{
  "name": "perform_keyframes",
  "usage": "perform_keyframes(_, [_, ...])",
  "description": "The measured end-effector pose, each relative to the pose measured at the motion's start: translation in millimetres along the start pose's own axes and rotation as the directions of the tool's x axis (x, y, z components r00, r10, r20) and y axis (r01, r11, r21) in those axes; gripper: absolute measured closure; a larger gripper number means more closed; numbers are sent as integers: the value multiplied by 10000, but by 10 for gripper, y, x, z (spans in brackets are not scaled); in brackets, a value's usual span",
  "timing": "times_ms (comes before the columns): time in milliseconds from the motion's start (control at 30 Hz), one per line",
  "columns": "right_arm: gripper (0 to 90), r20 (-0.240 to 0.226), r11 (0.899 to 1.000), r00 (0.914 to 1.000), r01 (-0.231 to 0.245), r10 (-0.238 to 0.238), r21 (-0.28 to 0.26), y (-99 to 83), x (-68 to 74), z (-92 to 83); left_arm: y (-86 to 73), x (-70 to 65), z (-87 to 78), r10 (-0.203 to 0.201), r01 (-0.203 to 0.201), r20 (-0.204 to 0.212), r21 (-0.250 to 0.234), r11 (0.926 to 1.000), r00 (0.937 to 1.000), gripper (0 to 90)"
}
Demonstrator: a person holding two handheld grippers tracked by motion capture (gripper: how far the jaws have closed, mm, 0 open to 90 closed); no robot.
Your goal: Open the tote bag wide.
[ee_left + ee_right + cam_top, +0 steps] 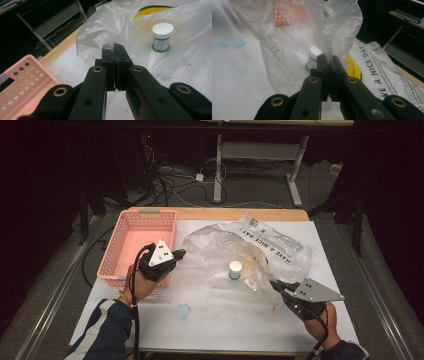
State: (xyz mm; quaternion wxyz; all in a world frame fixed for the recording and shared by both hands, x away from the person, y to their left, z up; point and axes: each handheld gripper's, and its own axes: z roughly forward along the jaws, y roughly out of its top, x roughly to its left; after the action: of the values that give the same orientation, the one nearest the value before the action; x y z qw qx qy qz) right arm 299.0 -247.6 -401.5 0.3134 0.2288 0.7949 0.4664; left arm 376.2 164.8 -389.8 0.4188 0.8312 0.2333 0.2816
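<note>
Both claws clamped on the clear plastic bag (240, 252), one at each side. Left claw (179, 253) pressed together at the bag's left edge, beside the pink basket (131, 247); in the left gripper view, jaws closed tight with a fold of film at the tips (113, 47), apparently pinched, though hard to tell how much is caught. Right claw (275, 284) pinching the near right edge of the bag; in the right gripper view the film (337, 27) rises straight out from between the closed jaws, so clearly gripped and lifted a little.

Small white-lidded jar (235, 269) upright on the tabletop (210, 320), green band at its base, standing amid the bag's film between the two claws; seen in the left gripper view (162, 37) standing upright on the film, and in the right gripper view (313, 58) behind a sheet of it. Cannot tell whether inside the bag or merely on it.

Judged progress: grips taken, handling of the bag barely begun. Probably left: spreading or lifting the bag to free or enclose the jar, perhaps moving something to the basket, which looks empty. Printed bag (280, 245) lying behind, untouched.
</note>
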Motion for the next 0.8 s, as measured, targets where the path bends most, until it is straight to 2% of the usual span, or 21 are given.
perform_keyframes(133, [900, 271, 9989, 9995, -150, 162, -435, 47, -68, -66, 26, -7, -43, 6, -3, 126, -298, 9996, 9999, 868])
perform_keyframes(200, [900, 419, 9980, 9990, -149, 175, -607, 69, -103, -86, 29, -13, -66, 23, -21, 41, -428, 9991, 10000, 869])
perform_keyframes(400, [900, 587, 9966, 9980, -168, 216, -811, 109, -129, -118, 17, -4, -184, -45, 54, 135, -666, 9978, 9999, 869])
perform_keyframes(600, [900, 767, 9958, 9969, -95, 165, -912, 157, -153, -136, 6, 9, -215, -149, 156, 102, -645, 9978, 9998, 868])
perform_keyframes(800, [900, 853, 9954, 9962, -102, 184, -950, 155, -205, -104, -6, 2, -215, -91, 95, 60, -535, 9985, 9999, 868])
